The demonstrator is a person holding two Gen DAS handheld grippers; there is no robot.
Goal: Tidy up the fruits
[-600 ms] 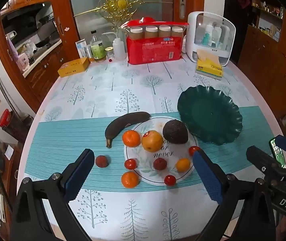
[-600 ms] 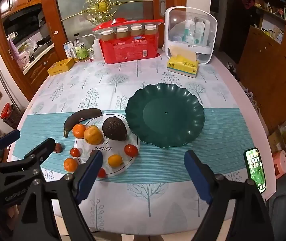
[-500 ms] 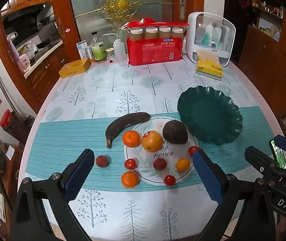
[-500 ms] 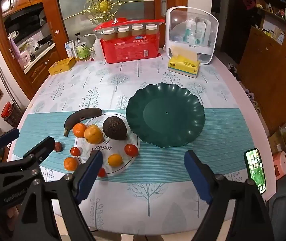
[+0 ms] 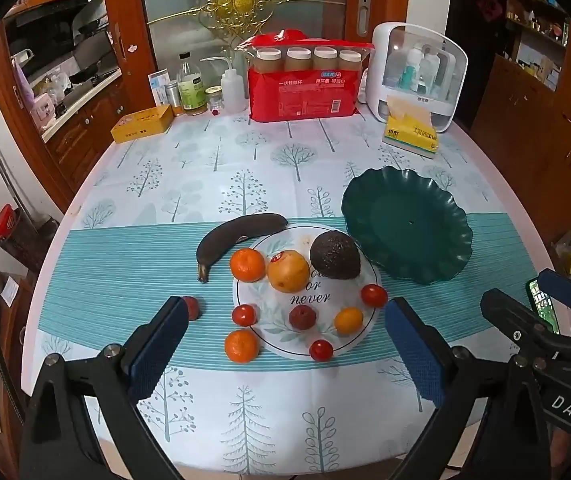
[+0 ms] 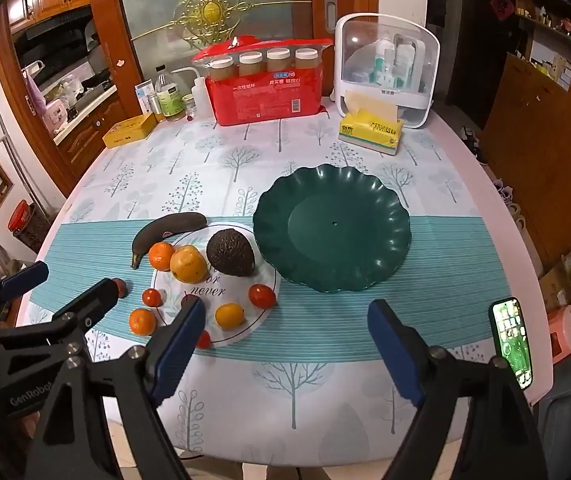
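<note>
Above a tree-print tablecloth (image 5: 245, 152) in a wood-panelled kitchen, the left gripper (image 5: 285, 344) and right gripper (image 6: 285, 344) are hovering with blue-padded fingers spread wide, grasping nothing, while glossy fruits (image 5: 289, 271) are lying on and around a round white plate (image 5: 273, 344) beside a scalloped green dish (image 6: 365, 280).

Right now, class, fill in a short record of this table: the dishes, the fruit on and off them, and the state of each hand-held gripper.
green dish: no fruit in it
white plate: holds avocado, orange and several small fruits
banana: on the cloth, tip over the white plate's far rim
mandarin: on the cloth, beside the white plate
left hand-held gripper: open, holding nothing
right hand-held gripper: open, holding nothing
</note>
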